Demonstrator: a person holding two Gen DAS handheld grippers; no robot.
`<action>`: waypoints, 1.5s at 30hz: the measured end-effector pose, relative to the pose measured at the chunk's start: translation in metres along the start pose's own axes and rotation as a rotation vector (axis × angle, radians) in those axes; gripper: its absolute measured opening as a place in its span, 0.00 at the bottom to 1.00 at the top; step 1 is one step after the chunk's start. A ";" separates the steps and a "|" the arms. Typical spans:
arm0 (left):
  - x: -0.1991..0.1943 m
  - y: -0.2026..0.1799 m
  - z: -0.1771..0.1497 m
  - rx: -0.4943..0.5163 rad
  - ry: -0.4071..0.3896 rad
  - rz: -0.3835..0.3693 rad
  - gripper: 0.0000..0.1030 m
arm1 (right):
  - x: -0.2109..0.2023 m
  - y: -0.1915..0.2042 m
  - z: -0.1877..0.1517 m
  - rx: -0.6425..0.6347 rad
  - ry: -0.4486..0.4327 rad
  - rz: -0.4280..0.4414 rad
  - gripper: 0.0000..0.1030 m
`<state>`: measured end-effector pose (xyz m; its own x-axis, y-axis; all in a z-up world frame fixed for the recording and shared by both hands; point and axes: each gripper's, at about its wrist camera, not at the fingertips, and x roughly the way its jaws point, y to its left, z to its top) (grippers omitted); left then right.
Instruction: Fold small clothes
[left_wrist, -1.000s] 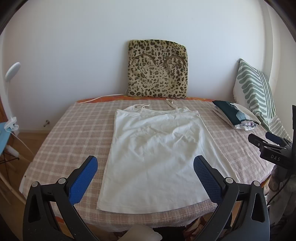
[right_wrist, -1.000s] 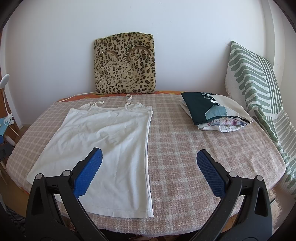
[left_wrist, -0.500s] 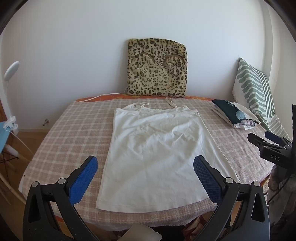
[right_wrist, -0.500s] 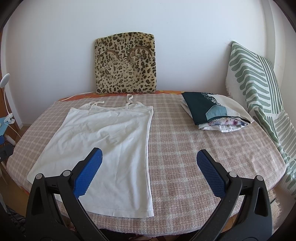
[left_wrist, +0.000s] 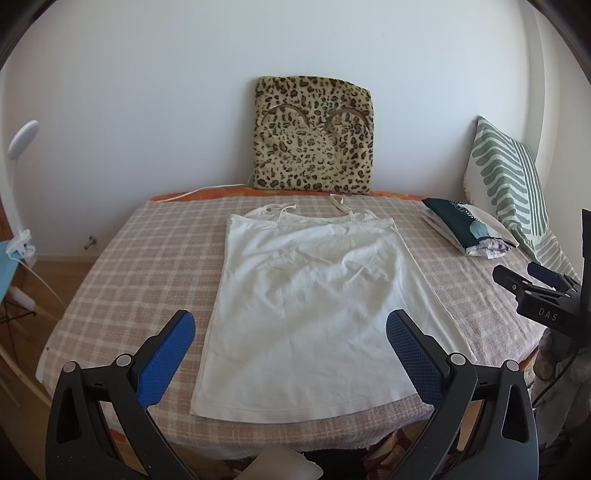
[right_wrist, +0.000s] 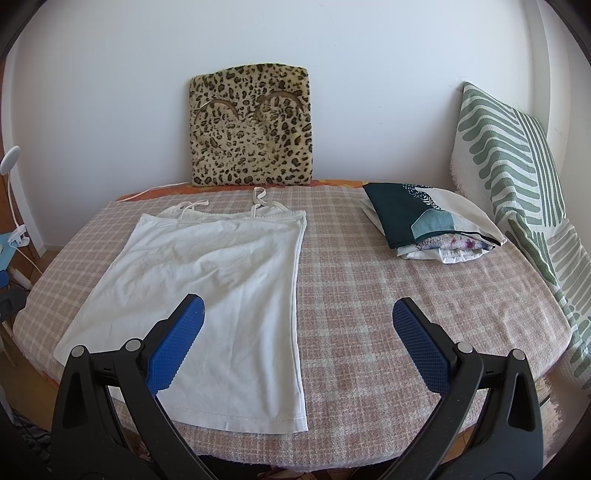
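Both views have barely shifted since a second ago; I hold my left gripper (left_wrist: 290, 326) and right gripper (right_wrist: 297, 315) spread wide, empty, above the near hem. Beyond them the white camisole (left_wrist: 310, 299) lies flat on the checked tablecloth (right_wrist: 369, 295), with folded clothes (right_wrist: 424, 221) stacked far right.

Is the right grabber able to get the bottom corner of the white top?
Probably yes. The right gripper is open and hangs above the white camisole, which lies flat on the checked cloth, with nothing covering its near right corner.

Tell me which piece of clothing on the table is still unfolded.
The white camisole, spread flat with its straps toward the leopard cushion. The other clothes sit folded in a stack at the table's right, a dark teal piece on top.
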<state>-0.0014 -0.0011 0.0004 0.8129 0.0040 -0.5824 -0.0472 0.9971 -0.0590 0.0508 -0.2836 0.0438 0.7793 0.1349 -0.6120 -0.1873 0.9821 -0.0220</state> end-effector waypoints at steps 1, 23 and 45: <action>0.000 0.000 0.000 0.000 0.001 -0.001 1.00 | 0.000 0.000 0.000 0.000 0.001 0.000 1.00; 0.003 0.040 -0.009 0.001 0.043 0.011 1.00 | 0.011 0.040 0.017 -0.025 -0.003 0.068 1.00; 0.061 0.139 -0.056 -0.373 0.329 -0.205 0.41 | 0.073 0.145 0.089 -0.106 0.127 0.341 0.89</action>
<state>0.0087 0.1336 -0.0885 0.6051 -0.2713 -0.7485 -0.1585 0.8803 -0.4472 0.1334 -0.1197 0.0664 0.5821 0.4274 -0.6917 -0.4891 0.8636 0.1220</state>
